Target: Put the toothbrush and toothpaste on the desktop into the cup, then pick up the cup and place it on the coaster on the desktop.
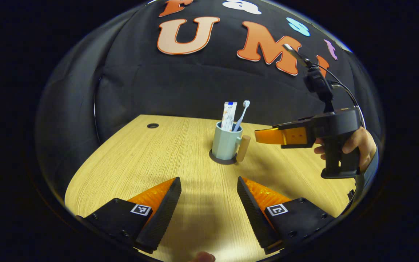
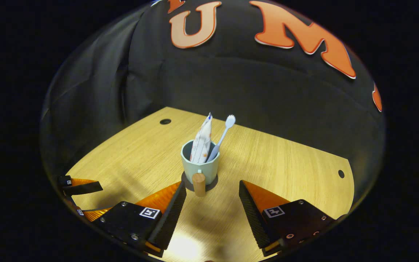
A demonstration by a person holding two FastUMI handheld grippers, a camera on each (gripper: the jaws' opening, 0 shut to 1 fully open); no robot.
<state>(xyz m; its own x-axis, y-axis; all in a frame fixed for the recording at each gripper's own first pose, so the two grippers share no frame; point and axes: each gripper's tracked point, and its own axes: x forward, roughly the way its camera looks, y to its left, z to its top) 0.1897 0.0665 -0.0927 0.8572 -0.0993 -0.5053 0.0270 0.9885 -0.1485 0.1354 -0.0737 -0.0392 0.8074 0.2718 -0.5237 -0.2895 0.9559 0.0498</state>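
Cup [image 2: 200, 162] stands on coaster [image 2: 213, 186] at counter [image 2: 286, 163] centre, toothpaste [image 2: 202, 140] and toothbrush [image 2: 223, 136] upright inside. Right gripper [image 2: 212, 203] at 6 o'clock of cup, spread wide, empty. Left gripper [image 1: 208, 198] likewise wide apart, holding nothing.

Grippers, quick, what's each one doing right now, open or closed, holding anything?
Left gripper: open, holding nothing, above the desktop.
Right gripper: open, holding nothing, just short of the cup handle.

Coaster [image 2: 186, 181] mostly hidden beneath the cup [image 2: 199, 164]
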